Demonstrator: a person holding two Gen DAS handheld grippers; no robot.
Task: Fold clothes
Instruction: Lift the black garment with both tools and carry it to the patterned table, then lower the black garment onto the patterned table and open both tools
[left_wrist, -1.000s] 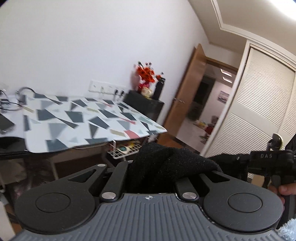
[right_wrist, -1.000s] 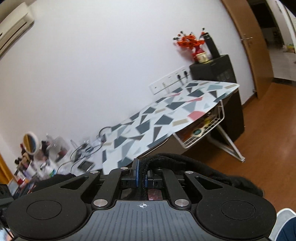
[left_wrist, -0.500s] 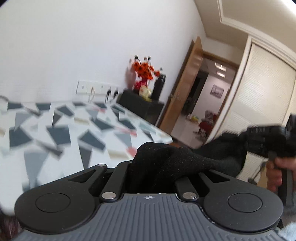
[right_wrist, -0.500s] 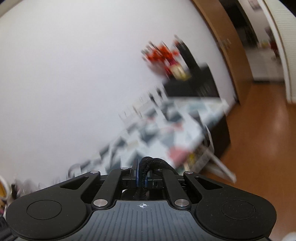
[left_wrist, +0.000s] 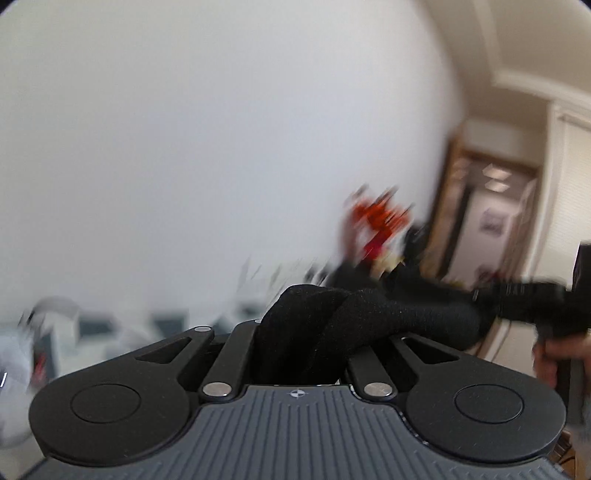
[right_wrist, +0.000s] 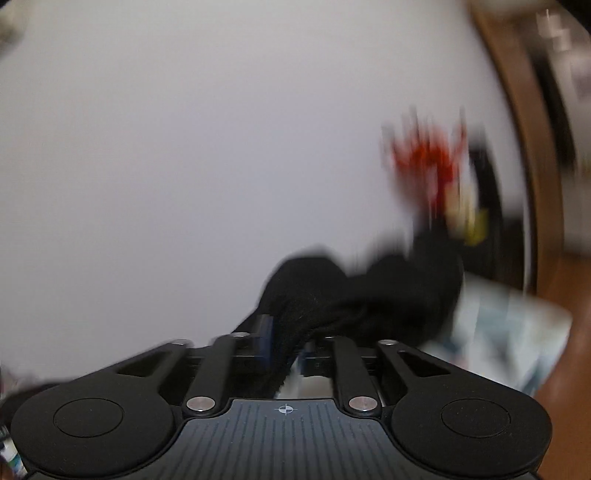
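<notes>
Seemingly mid-throw, a black garment is carried over the patterned bench to be laid out for folding, one end clamped in the left gripper, whose fingers are hidden by cloth. The right gripper is opening, cloth between its fingers; the left's release is called for next. Red flowers and a wooden door are blurred behind; nothing obstructs.

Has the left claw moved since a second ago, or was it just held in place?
Yes. In its own view the red flowers have slid from centre to the right and the patterned table has sunk low, so the left claw has swung left, towards the wall.
</notes>
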